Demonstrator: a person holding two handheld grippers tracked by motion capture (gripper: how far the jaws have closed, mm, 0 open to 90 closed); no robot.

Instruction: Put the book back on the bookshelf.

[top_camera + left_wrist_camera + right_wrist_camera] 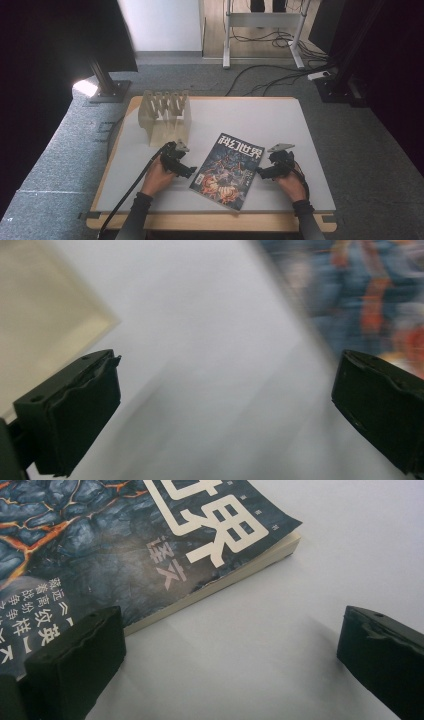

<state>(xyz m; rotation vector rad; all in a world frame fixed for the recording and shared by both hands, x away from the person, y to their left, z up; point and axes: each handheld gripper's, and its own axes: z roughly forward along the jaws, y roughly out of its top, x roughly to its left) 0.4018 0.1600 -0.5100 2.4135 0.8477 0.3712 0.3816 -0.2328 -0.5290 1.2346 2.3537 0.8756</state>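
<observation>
The tabletop (280,120) is seen as smooth, matt pale grey, edged in light wood. The magazine (227,170) is made of paper, with a slightly glossy printed cover and cream page edges. The slotted rack (165,117) looks like pale, unfinished wood. The floor (65,150) is covered in rough grey carpet.

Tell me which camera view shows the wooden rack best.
The high view: the wooden rack stands whole at the table's far left, slots visible. The left gripper view catches just a blurred pale corner of it.
</observation>
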